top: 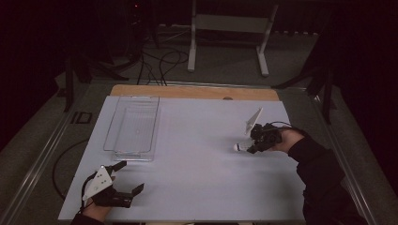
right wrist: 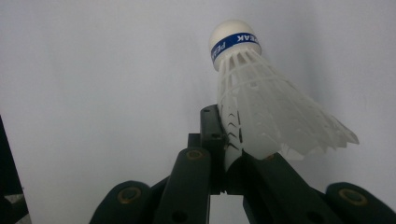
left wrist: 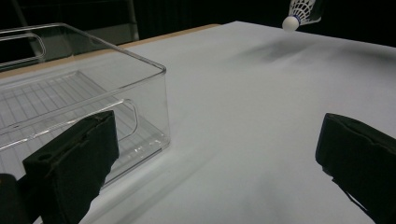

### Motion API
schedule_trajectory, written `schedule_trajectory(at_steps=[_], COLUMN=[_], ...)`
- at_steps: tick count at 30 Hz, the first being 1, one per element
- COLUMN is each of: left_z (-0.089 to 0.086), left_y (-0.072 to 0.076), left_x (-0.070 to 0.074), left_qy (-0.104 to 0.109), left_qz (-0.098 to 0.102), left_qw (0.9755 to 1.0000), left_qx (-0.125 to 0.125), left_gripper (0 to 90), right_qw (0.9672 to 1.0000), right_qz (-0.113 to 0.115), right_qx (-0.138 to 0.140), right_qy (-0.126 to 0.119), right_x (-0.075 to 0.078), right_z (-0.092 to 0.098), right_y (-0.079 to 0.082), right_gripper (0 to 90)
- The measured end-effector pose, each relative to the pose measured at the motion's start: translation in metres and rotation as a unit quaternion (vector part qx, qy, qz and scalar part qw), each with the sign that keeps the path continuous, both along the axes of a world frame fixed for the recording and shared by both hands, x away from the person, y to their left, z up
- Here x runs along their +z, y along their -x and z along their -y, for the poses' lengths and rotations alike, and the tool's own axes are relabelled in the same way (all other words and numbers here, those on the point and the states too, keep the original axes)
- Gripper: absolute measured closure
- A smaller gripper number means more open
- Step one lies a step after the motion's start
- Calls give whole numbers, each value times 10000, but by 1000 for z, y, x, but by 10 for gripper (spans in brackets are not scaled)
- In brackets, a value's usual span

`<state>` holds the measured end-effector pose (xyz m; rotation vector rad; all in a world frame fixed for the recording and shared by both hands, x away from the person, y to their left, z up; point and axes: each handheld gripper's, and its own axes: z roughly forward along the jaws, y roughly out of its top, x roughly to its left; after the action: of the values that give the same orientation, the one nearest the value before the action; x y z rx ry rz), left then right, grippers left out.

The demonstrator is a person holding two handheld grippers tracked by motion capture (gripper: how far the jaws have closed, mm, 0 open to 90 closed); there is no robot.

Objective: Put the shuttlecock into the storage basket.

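White plastic, the shuttlecock [right wrist: 261, 100] is pinched by its skirt between the closed jaws of the right gripper [top: 256, 144], its cork tip with a blue band pointing away from the hand, held above the right side of the white table [top: 197, 154]. The left gripper [top: 126, 178] sits at the near left corner with its jaws spread wide and empty, just beside the clear plastic bin [top: 132, 125].

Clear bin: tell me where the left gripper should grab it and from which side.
Grip the clear bin's near short wall, at the handle cutout, coming from the person's side. The left gripper sits open just before that end, and the thin upright wall probably fits between its jaws.
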<state>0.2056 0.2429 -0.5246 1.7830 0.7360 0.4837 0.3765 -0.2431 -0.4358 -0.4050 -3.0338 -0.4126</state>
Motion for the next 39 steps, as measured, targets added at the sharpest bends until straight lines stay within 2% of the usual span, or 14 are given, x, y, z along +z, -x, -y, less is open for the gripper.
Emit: schedule_trajectory(at_steps=[9, 13, 22, 37, 39], left_z=[0, 0, 0, 1, 1], left_y=[0, 0, -1, -1, -1], left_x=[0, 0, 0, -1, -1], left_qy=[-29, -14, -46, -93, -91], left_qz=[-39, -37, -48, -57, -57], left_qw=[10000, 10000, 10000, 9999, 9999], left_qx=[0, 1, 13, -4, -4], left_gripper=[1, 1, 1, 1, 1], right_qw=[10000, 9999, 9995, 9981, 9974], right_qz=[7, 31, 11, 71, 87], right_qx=[-65, 60, 17, 250, 295], right_qy=[-21, -82, -319, -560, -659], right_x=[-2, -7, 0, -7, -7], right_z=[-4, -9, -15, -44, -50], right_y=[10, 16, 24, 55, 63], right_gripper=[900, 900, 900, 900, 900])
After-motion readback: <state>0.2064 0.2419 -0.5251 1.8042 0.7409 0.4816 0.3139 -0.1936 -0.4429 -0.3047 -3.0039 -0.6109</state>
